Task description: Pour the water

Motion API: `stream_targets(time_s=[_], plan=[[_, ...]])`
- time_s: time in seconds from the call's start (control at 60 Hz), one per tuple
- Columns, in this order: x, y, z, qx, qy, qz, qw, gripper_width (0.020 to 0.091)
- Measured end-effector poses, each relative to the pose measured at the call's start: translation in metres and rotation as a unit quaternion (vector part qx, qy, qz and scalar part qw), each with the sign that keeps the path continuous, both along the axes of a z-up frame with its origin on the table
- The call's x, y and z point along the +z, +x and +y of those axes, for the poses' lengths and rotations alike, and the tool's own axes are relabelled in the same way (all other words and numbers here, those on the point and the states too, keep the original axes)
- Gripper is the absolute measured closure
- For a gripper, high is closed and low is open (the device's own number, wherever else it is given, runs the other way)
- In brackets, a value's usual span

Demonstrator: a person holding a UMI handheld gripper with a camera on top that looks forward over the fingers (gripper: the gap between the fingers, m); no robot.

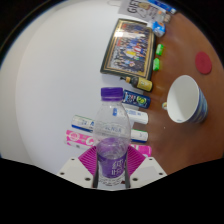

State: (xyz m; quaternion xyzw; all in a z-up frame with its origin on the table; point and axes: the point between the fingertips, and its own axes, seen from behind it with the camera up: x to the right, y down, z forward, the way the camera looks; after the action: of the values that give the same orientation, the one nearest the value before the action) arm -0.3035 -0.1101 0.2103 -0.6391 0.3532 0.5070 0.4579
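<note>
The tongs are clenched on a clear plastic water bottle standing upright between them. Ahead and to the right a white cup sits on the table; small tubes and a framed picture lie between and beyond.
</note>
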Motion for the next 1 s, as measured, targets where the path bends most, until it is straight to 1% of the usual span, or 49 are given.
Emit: stream_targets(time_s=[0.05, 0.217, 0.283, 0.417, 0.567, 0.667, 0.75, 0.9, 1.0], plan=[[-0.001, 0.009, 0.002, -0.006, -0.009, 0.061, 0.998, 0.0746], [-0.003, 0.022, 0.008, -0.005, -0.034, 0.239, 0.971, 0.0748], [-0.004, 0.031, 0.010, -0.014, -0.039, 0.293, 0.955, 0.0747], [-0.008, 0.043, 0.010, -0.025, -0.046, 0.340, 0.939, 0.0747], [-0.009, 0.038, 0.009, -0.011, -0.053, 0.342, 0.938, 0.0747], [-0.010, 0.034, 0.008, -0.003, -0.058, 0.313, 0.948, 0.0747], [-0.009, 0.030, 0.003, 0.008, -0.060, 0.249, 0.967, 0.0746], [0.007, 0.041, -0.003, 0.023, -0.030, 0.049, 0.998, 0.0747], [0.028, 0.066, -0.003, 0.017, 0.008, -0.119, 0.993, 0.0748]])
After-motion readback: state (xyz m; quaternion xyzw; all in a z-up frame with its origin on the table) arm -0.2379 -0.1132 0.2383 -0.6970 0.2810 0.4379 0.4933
